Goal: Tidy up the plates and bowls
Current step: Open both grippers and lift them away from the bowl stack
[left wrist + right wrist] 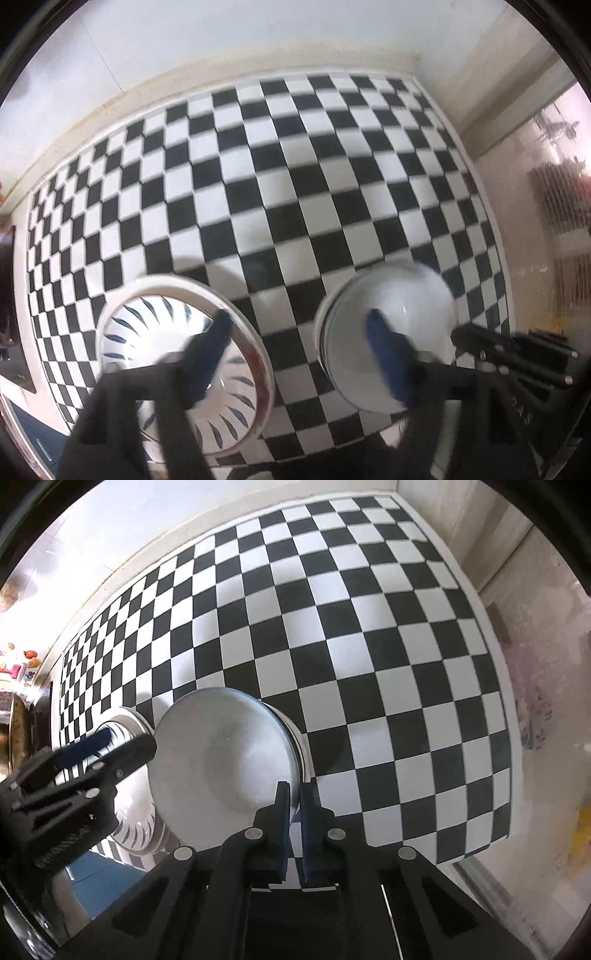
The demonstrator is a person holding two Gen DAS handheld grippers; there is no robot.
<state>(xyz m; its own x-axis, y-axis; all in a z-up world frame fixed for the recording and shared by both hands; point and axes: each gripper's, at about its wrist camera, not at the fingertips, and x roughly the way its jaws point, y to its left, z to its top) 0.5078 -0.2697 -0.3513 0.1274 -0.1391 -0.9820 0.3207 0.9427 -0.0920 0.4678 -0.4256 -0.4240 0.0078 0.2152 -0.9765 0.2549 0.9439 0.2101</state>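
Smooth round white bowl (221,760), checkered cloth (369,635)

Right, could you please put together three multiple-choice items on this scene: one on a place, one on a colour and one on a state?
1. In the right wrist view, where is the streaked bowl relative to the plain bowl?
A. to its left
B. to its right
C. stacked inside it

2. What colour are the streaks inside the streaked bowl?
A. red
B. dark blue
C. green

3. How is the right hand-held gripper?
A. open over the checkered cloth
B. shut on the plain bowl's rim
C. shut on the streaked bowl

Answers:
1 A: the streaked bowl shows past the plain bowl's left edge, under the left hand-held gripper.
2 B: dark blue strokes fan around its white inside.
3 B: its two fingers pinch the plain bowl's near rim.
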